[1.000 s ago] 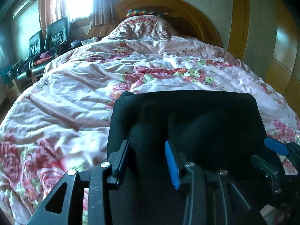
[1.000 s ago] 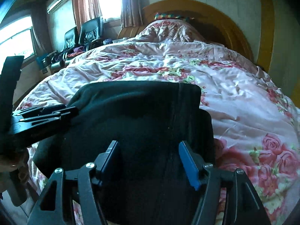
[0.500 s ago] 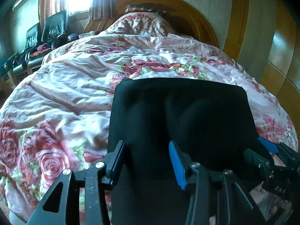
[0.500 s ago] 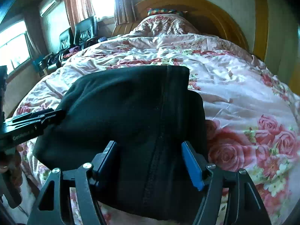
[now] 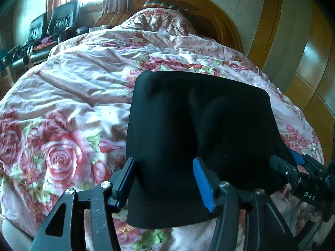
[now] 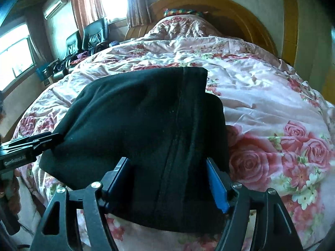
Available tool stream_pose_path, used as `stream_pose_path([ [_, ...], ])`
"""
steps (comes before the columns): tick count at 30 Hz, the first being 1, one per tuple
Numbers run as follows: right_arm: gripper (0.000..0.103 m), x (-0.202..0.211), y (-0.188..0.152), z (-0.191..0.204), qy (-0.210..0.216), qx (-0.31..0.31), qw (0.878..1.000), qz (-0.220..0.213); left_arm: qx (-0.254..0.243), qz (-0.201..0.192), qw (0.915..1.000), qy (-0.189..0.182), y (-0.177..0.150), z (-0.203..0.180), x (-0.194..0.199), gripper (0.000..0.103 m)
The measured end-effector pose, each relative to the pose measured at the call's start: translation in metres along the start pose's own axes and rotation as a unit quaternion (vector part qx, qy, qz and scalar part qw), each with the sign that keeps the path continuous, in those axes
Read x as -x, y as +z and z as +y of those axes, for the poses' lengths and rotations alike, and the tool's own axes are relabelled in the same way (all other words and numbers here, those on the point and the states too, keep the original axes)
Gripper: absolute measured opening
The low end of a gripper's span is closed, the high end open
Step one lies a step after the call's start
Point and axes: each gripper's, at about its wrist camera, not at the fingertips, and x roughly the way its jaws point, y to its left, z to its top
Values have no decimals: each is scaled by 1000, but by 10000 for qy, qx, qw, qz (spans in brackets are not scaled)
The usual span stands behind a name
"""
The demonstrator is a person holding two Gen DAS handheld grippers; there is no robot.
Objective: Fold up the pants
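Note:
The black pants (image 5: 199,129) lie folded in a thick rectangle on the floral bedspread near the bed's foot; they also show in the right wrist view (image 6: 150,129). My left gripper (image 5: 165,182) is open, its jaws wide apart around the near left edge of the pants. My right gripper (image 6: 167,184) is open too, its jaws straddling the near right edge, where a seam runs. Each gripper shows in the other's view: the right one at the right edge (image 5: 301,173), the left one at the left edge (image 6: 27,146).
The pink rose bedspread (image 5: 73,96) covers the whole bed. A wooden headboard (image 5: 209,12) and a pillow mound stand at the far end. Black chairs (image 6: 90,37) and windows are at the far left. Wooden panels (image 5: 309,67) line the right wall.
Both grippers have drawn back toward the foot of the bed and risen a little, so the near edge of the pants and the bedspread below it now show. The jaws stay wide apart.

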Motion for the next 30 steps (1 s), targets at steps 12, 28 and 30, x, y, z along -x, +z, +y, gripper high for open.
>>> stream_pose_path([
  [12, 81, 7, 3, -16, 359, -489, 9981, -95, 400, 305, 9945, -913, -3, 32, 0, 67],
  [28, 87, -24, -6, -86, 1357, -2289, 9623, 571, 370, 425, 9856, -1592, 24, 52, -30, 67],
  [30, 87, -36, -8, -84, 1871, -2449, 9485, 731, 358, 499, 9832, -1718, 23, 51, -31, 67],
])
